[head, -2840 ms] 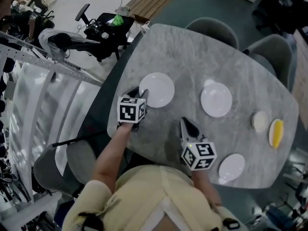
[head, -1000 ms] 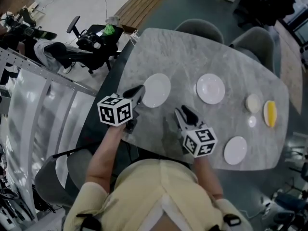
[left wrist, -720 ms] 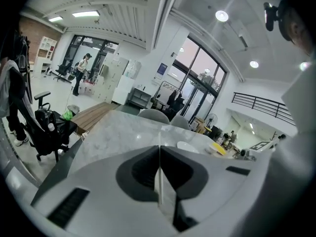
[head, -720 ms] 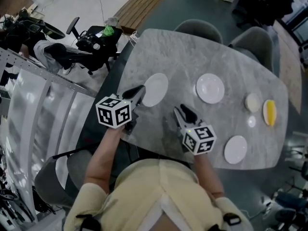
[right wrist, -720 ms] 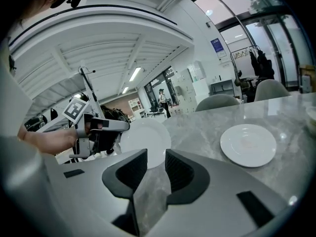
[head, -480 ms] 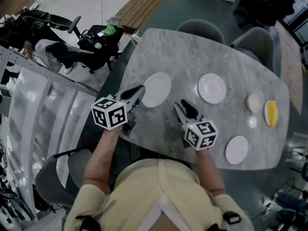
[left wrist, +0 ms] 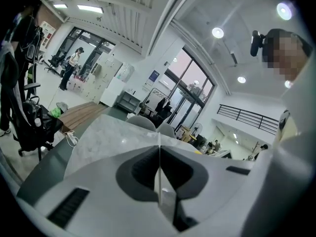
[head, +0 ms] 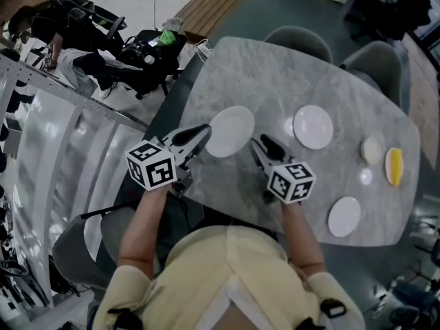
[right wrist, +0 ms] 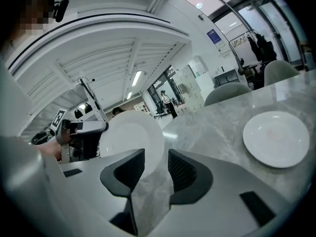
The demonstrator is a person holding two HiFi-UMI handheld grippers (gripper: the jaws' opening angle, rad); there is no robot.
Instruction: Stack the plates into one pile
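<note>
A plate point(head: 232, 130) is gripped by its rim in the left hand-held gripper point(head: 203, 132), the right hand-held gripper point(head: 260, 145) being opened, empty; next it is to be set on the other plate point(head: 313, 126) at mid counter point(head: 275, 74)

No lettering is legible; the blue wall sign point(right wrist: 213, 36) is too small.
</note>
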